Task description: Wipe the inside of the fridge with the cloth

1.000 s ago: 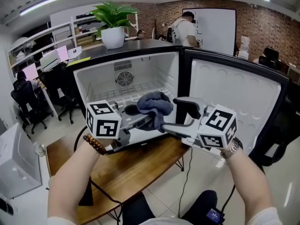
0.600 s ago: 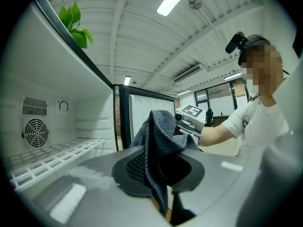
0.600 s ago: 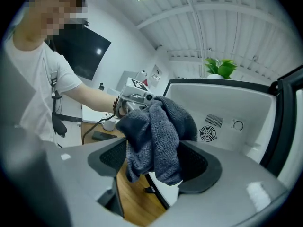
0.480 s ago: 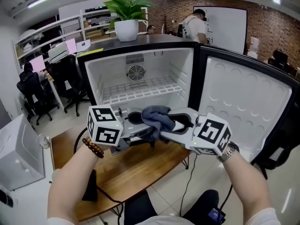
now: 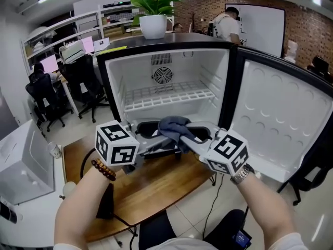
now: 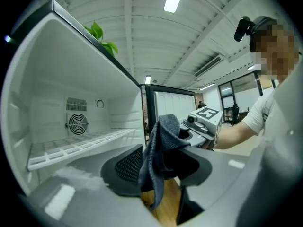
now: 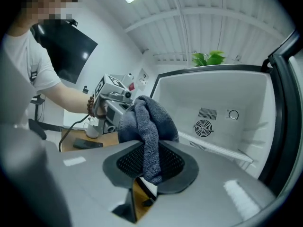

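A dark grey-blue cloth (image 5: 174, 125) hangs between my two grippers, in front of the open white fridge (image 5: 171, 61). My right gripper (image 5: 188, 134) comes in from the right; its jaws have just closed, and its pads pinch the cloth (image 7: 147, 126) at the right gripper (image 7: 151, 164). My left gripper (image 5: 160, 139) comes in from the left. Its jaws have just been opening, and the cloth (image 6: 163, 145) hangs loose in the gap of the left gripper (image 6: 161, 171). Both grippers are outside the fridge, below its wire shelf (image 5: 166, 95).
The fridge stands on a low wooden table (image 5: 156, 184); its door (image 5: 281, 119) swings open to the right. A potted plant (image 5: 153, 7) sits on top. Office chairs (image 5: 47, 95) and a white box (image 5: 21, 165) are at the left. A person (image 5: 229, 22) stands far behind.
Both grippers have sunk a little in front of the fridge. The right jaws, wide open around the cloth before, have shut on it; the left jaws have let it go.
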The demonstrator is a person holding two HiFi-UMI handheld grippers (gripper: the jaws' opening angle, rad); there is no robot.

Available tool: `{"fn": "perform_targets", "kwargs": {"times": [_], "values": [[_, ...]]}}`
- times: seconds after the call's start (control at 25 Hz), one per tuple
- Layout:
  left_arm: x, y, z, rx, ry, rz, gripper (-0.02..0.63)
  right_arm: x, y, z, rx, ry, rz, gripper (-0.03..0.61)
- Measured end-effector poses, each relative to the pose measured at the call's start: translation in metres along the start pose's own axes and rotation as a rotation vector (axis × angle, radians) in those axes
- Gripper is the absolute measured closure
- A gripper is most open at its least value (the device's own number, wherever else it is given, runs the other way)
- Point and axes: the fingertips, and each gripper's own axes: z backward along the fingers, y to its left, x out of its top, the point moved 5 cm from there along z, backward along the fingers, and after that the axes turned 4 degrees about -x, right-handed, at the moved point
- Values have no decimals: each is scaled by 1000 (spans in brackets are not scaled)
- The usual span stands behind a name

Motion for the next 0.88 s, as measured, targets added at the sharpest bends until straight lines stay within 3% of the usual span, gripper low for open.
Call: {"fn": "perform_targets", "kwargs": {"times": [0.2, 0.4, 0.88], "values": [[-12, 9, 25, 129, -3, 32, 414, -6, 0, -17, -36, -46, -79, 514], [-20, 9, 58, 249, -11, 33, 416, -25, 1, -38, -49, -17, -118, 514], [-58, 32, 134, 668, 0, 60, 463, -60, 19, -117, -20, 33, -214, 515]]}}
